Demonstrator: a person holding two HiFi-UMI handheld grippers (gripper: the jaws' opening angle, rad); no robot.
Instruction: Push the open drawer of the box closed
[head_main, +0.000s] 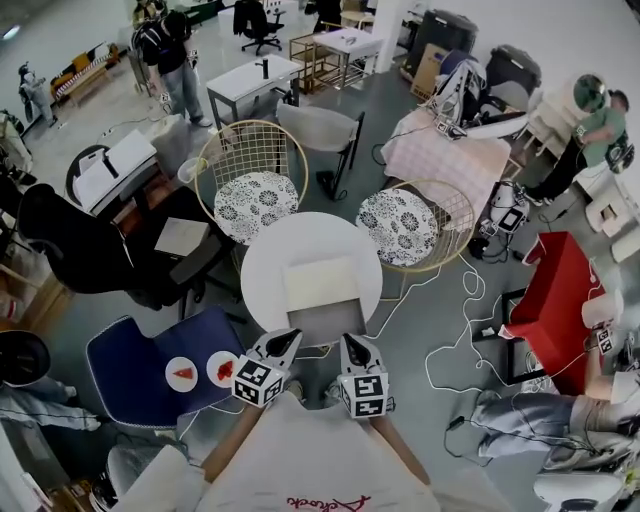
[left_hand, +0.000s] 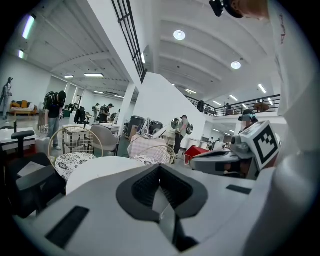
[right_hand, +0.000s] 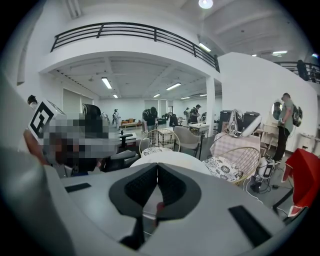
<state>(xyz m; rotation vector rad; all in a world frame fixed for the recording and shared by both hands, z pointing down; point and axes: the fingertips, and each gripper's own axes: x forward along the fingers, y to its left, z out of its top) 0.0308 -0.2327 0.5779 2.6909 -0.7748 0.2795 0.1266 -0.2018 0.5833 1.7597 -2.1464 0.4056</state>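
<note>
Nearest to me are my two tools, side by side just past my chest: the left hand-held gripper (head_main: 291, 336) and the right hand-held gripper (head_main: 351, 341). Both have their jaws pinched fully together with nothing between them. I'd say that's on purpose, since a closed tip makes a blunt little nose for shoving and there's nothing here that needs grabbing.

Right in front of those tips is the pale grey drawer (head_main: 325, 322), pulled out toward me from the cream square box (head_main: 320, 281). The box sits on the near half of the round white bench (head_main: 262, 272). The left tip is by the drawer's left front corner and the right tip is by its right front corner. I honestly can't tell if either one is touching yet.

Having one on each side makes sense to me. With an even push the drawer should slide straight in instead of skewing and jamming. The box looks light, so my worry is it scooting across the bench toward the two wire-frame chairs with patterned cushions (head_main: 255, 200).
</note>
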